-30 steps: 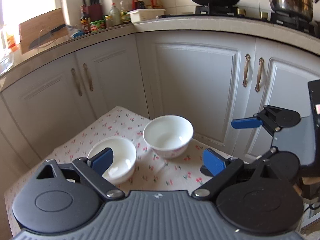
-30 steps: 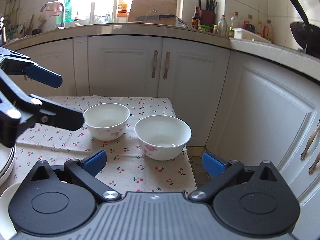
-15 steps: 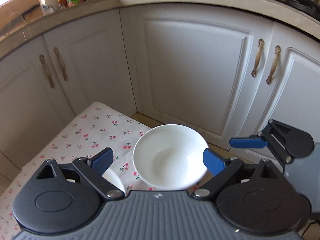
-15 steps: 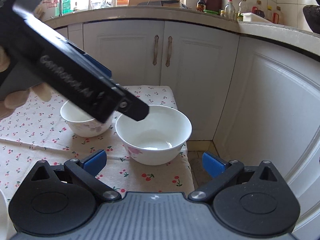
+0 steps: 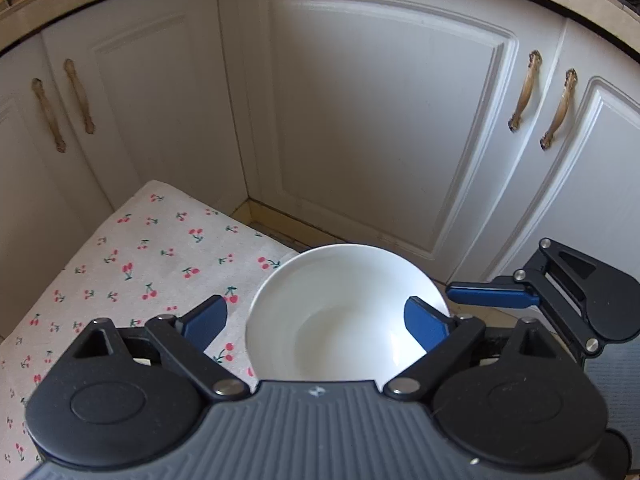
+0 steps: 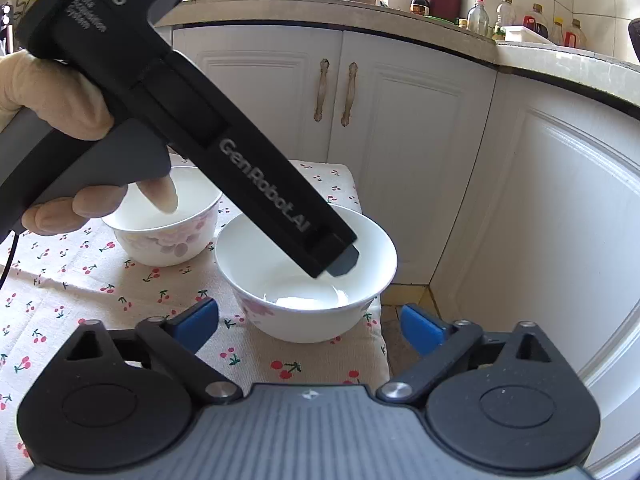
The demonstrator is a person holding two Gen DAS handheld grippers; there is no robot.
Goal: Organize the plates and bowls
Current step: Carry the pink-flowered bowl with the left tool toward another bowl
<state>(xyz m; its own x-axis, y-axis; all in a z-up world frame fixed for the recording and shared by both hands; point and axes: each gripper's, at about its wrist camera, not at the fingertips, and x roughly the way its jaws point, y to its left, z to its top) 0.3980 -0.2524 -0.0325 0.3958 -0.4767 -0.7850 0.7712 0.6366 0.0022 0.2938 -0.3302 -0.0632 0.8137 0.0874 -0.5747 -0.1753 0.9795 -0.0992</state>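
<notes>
- The near bowl sat at the corner of the cherry-print desk, close to its edge by the cabinet doors.
- A second bowl stood just beside it, farther in on the cloth, the two close but whether touching I could not tell.
- The left gripper hung over the near bowl, jaws spread wide; one blue pad lay over the bowl's inside wall, the other outside the rim on the far side, above the cloth.
- Nothing was pinched there; in the right wrist view the gripper's tip dipped inside the bowl.
- The right gripper waited low in front of the same bowl, jaws spread and empty, the bowl between and beyond its pads.
- My read: glazed ceramic, stiff, slick and chippable, with a fair bit of weight for a rim pinch.
- Best hold looked like the rim wall, one pad inside and one outside, squeezed firmly but gently.
- With the desk edge so near, a slip would likely send it to the floor.
</notes>
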